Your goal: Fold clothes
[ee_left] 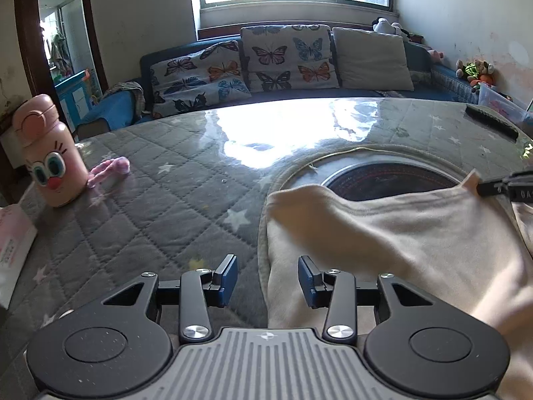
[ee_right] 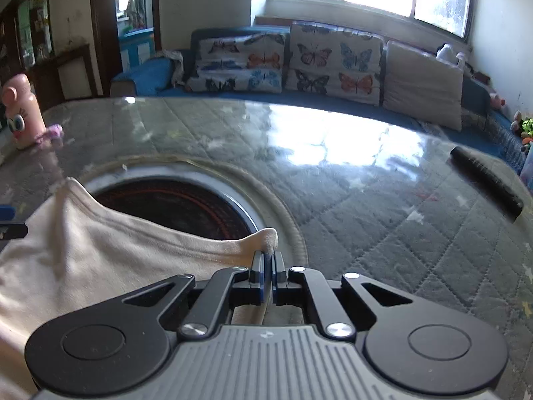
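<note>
Cream garment (ee_left: 399, 233) lies on the table (ee_left: 166, 200) over the round recess (ee_left: 389, 176); my right hand-held gripper (ee_right: 268, 263) pinches its corner, my left hand-held gripper (ee_left: 268, 276) hangs released beside its edge. Pink bottle (ee_left: 46, 153) stands far left.

We lose the cream garment (ee_left: 399, 240) past the frame's right edge; it hides the burner's (ee_left: 389, 180) near half.

We read only the letters "DA", cut off by the frame edge, on the right gripper (ee_left: 499, 188).
</note>
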The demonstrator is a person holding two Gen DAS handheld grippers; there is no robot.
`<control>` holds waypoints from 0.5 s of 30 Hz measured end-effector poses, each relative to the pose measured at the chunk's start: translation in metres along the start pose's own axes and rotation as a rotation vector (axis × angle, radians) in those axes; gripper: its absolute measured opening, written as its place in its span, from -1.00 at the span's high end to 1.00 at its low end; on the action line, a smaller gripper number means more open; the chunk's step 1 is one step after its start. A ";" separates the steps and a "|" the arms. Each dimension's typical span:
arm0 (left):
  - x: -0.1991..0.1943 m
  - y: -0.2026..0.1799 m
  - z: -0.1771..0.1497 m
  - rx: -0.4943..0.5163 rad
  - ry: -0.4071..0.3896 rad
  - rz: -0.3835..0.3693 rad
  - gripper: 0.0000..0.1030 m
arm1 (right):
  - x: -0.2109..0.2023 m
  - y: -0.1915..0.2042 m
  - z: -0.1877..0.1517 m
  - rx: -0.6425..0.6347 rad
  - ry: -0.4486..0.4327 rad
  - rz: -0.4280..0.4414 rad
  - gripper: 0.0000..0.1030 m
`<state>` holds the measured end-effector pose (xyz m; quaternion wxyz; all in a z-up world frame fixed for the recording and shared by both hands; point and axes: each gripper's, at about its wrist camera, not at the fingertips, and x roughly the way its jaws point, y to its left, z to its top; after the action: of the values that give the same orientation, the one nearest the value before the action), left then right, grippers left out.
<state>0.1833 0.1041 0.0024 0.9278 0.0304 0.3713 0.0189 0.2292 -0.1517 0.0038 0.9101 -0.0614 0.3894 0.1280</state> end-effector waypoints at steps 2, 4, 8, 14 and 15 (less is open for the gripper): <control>0.007 0.001 0.005 -0.007 -0.003 0.000 0.14 | 0.006 -0.006 0.001 0.033 0.009 0.034 0.89; 0.015 0.002 0.011 -0.012 0.000 0.002 0.17 | 0.008 -0.010 0.000 0.053 0.007 0.050 0.80; 0.029 0.001 0.018 0.004 -0.001 -0.019 0.28 | 0.012 -0.012 0.002 0.057 0.014 0.065 0.78; 0.034 0.004 0.022 0.022 -0.026 -0.022 0.96 | 0.015 -0.008 0.009 0.005 0.011 0.071 0.88; 0.032 0.006 0.023 0.017 -0.042 -0.008 0.96 | 0.014 -0.007 0.011 -0.003 -0.004 0.063 0.88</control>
<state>0.2217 0.1107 -0.0026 0.9352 0.0373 0.3519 0.0112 0.2479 -0.1536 0.0013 0.9062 -0.0502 0.3893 0.1574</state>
